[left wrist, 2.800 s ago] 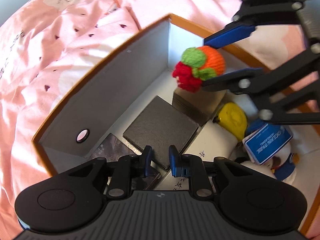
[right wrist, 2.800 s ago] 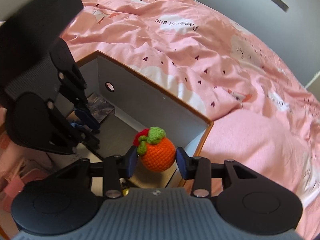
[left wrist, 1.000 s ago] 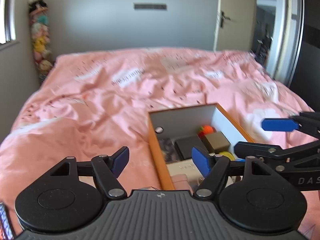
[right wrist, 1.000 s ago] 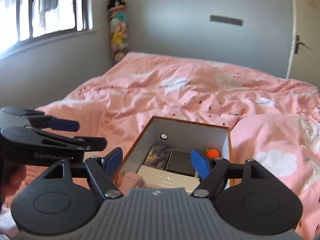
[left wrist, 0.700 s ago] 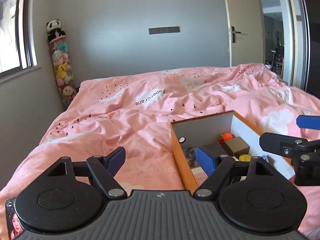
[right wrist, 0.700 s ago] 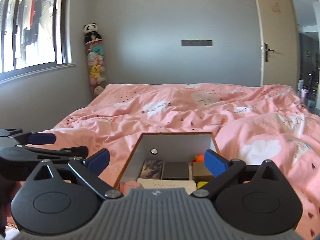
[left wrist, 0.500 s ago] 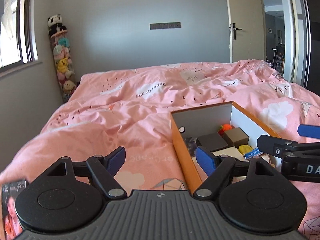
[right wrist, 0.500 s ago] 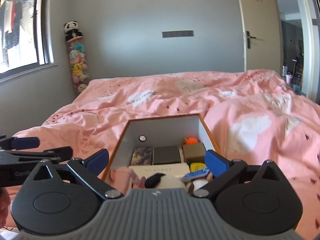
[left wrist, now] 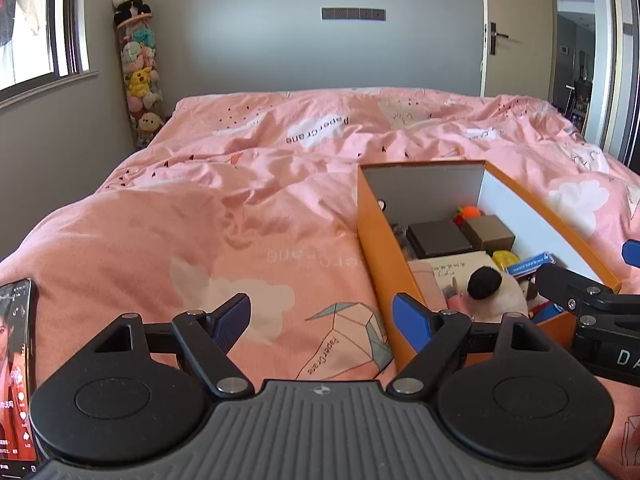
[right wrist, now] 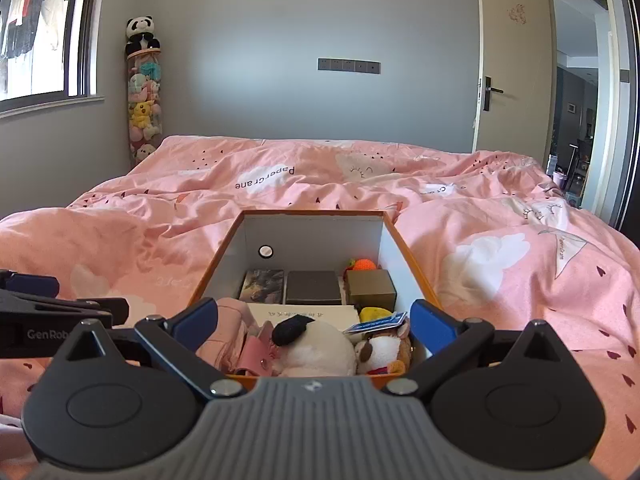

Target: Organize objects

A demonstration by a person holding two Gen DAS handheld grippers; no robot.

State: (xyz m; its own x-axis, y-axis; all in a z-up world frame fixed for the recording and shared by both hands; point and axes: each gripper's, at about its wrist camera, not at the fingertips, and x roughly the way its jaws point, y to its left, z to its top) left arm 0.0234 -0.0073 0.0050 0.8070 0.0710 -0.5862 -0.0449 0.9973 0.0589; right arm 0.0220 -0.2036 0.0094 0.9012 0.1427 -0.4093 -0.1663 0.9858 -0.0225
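An orange box (right wrist: 414, 271) with white inner walls sits on the pink bed; it also shows in the left wrist view (left wrist: 374, 232). Inside lie an orange crochet fruit (right wrist: 363, 265) at the far right corner, a brown box (right wrist: 370, 287), a dark grey box (right wrist: 313, 287), a picture card (right wrist: 262, 285), a white booklet (right wrist: 308, 314), a yellow item (right wrist: 374, 314), a blue card pack (right wrist: 380, 322) and plush toys (right wrist: 316, 346). My right gripper (right wrist: 314, 326) is open and empty, above the box's near end. My left gripper (left wrist: 322, 322) is open and empty, over the bedding left of the box.
A pink printed duvet (left wrist: 248, 216) covers the bed. A phone (left wrist: 14, 364) with a lit screen stands at the far left of the left wrist view. A tube of plush toys (right wrist: 143, 92) stands in the left corner. A door (right wrist: 510, 60) is at the right.
The right gripper let go of the crochet fruit in the box's far corner and opened. Both grippers drew back from the box; the left one opened too.
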